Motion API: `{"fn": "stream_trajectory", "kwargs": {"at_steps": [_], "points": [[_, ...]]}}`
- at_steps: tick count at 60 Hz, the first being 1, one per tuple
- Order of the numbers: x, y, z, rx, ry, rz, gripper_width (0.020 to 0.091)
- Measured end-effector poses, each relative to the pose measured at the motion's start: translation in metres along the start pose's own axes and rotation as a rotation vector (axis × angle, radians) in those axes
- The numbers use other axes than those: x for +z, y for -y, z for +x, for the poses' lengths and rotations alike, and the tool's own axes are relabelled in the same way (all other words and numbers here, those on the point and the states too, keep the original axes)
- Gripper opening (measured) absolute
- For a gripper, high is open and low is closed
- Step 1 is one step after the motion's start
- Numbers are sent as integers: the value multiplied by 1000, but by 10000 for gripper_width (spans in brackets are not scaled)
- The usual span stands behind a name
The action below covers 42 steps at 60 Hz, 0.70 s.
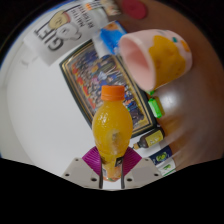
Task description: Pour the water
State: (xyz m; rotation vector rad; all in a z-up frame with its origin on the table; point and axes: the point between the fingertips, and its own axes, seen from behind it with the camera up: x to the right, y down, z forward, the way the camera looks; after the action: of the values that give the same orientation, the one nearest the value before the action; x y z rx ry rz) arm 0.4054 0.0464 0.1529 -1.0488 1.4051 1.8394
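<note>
A small bottle of orange liquid (112, 125) with an orange cap stands upright between my fingers, its base down at the magenta pads (95, 157). My gripper (112, 165) is shut on the bottle, both pads pressing its lower sides. Beyond the bottle and to the right, a pink cup (155, 55) with a yellow pattern lies tilted, its open mouth facing toward me and leftward. The bottle's bottom is hidden behind my fingers.
A colourful picture book (100, 72) lies on the white table (35, 110) behind the bottle. A printed card (65, 30) lies further back on the left. Small green and dark items (155, 135) sit just right of the bottle.
</note>
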Motion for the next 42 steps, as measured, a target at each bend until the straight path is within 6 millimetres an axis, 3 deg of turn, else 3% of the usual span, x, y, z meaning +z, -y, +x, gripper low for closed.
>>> {"fn": "stream_trajectory", "kwargs": {"at_steps": [7, 15, 20, 25, 30, 35, 42], "points": [[-3, 29, 8, 105, 12, 28, 234], [-5, 27, 12, 90, -22, -2, 232], [-6, 18, 14, -15, -74, -39, 234], [-7, 7, 11, -229, -146, -88, 233], [-9, 11, 0, -536, -203, -113, 233], [-15, 26, -25, -910, -251, -101, 234], [-24, 64, -81, -1436, -290, -26, 233]]}}
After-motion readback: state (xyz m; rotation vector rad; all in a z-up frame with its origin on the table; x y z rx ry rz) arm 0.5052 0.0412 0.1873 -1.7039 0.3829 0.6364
